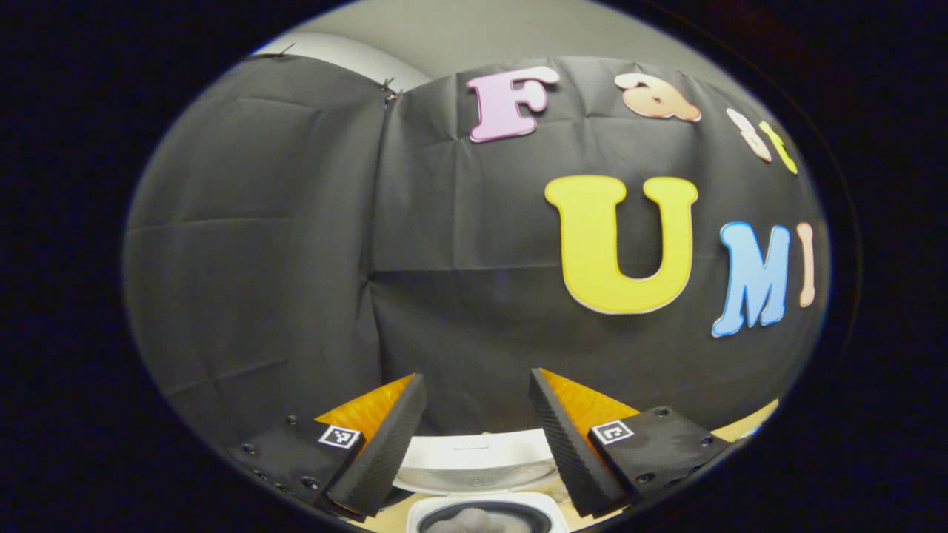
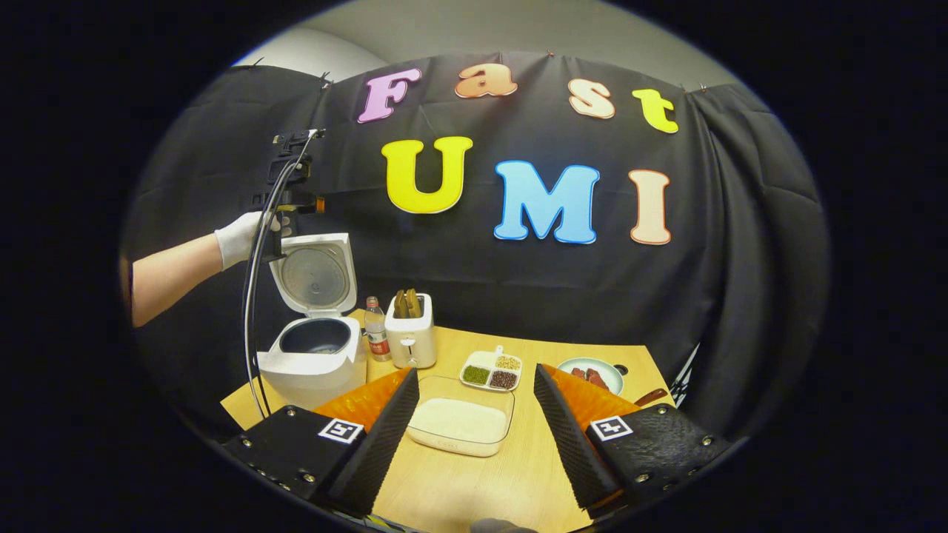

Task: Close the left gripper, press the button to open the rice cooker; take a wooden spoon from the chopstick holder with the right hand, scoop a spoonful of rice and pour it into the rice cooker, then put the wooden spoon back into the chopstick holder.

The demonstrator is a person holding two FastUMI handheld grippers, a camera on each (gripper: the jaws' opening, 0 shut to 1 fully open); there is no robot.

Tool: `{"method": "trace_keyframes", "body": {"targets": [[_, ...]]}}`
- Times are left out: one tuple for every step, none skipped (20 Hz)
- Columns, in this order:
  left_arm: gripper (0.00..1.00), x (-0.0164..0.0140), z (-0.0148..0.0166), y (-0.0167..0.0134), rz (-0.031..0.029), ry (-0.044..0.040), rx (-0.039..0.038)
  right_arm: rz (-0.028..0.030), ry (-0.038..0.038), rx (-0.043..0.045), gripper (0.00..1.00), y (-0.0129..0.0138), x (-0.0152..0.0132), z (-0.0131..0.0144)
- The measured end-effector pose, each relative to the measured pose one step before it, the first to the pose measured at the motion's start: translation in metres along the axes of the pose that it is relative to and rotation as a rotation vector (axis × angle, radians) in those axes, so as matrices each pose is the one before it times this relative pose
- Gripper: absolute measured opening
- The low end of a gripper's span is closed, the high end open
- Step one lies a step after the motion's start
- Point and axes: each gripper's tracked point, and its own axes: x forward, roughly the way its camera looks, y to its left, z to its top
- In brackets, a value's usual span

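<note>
The white rice cooker (image 2: 315, 359) stands at the table's left end with its lid (image 2: 315, 275) swung up and the dark inner pot showing. In the left gripper view the rice cooker (image 1: 481, 474) lies just below my left gripper (image 1: 476, 376), which is open and holds nothing. A gloved hand (image 2: 238, 237) holds that left gripper (image 2: 287, 194) high above the cooker's lid. Right of the cooker, the white chopstick holder (image 2: 411, 337) carries wooden spoons (image 2: 407, 302). A clear box of white rice (image 2: 459, 426) lies right under my right gripper (image 2: 475, 370), which is open and empty.
A small bottle (image 2: 376, 329) stands between cooker and holder. Behind the rice box is a divided dish of beans (image 2: 492, 369), and a plate of dark food (image 2: 592, 374) sits to the right. A cable (image 2: 255, 296) hangs from the left gripper past the cooker. The wooden table (image 2: 518, 474) ends at the black wall.
</note>
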Motion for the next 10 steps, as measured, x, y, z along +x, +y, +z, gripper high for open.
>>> {"method": "trace_keyframes", "body": {"targets": [[0.99,0.01331,-0.01279,0.00085,0.00674,0.02638,0.0031,-0.00332,0.00574,0.00326,0.96,-0.00074,0.0006,-0.00064],[1.0,0.01155,-0.0089,0.00486,0.01924,0.02281,-0.00267,-0.00035,0.00613,0.00637,0.96,-0.00151,-0.00026,-0.00264],[0.96,0.01031,-0.00929,0.00216,0.00643,0.03367,-0.01066,-0.00191,0.00167,0.0058,0.96,-0.00104,-0.00033,0.00001],[0.95,0.00737,-0.00887,0.00127,0.00037,0.03329,-0.02483,-0.00493,-0.00043,0.00327,0.96,-0.00288,0.00006,0.00066],[0.96,0.00399,-0.0116,0.00378,-0.00418,0.0372,-0.01816,-0.0014,0.00189,0.00242,0.95,-0.00207,0.00054,0.00084],[0.98,0.00187,-0.00146,0.00407,0.0081,0.00249,-0.00064,-0.00095,0.0006,0.00254,0.95,-0.00094,0.00035,-0.0008],[0.99,-0.00048,-0.00418,-0.00341,-0.00867,0.00561,0.00217,-0.00019,0.00026,0.00668,0.96,-0.0008,-0.00007,0.0005],[0.98,-0.00407,-0.00014,-0.0043,-0.0062,0.00638,0.01672,0.00423,0.00226,0.00844,0.96,0.00003,-0.00044,-0.00102],[0.98,-0.00022,-0.00155,-0.00114,-0.0068,0.00984,0.00202,0.0055,0.00263,0.00943,0.95,0.00057,0.00043,-0.00059],[0.99,-0.00259,-0.00282,-0.00225,0.00096,0.02217,-0.01521,0.00281,0.00353,0.01004,0.96,-0.0008,-0.00078,-0.0013]]}}
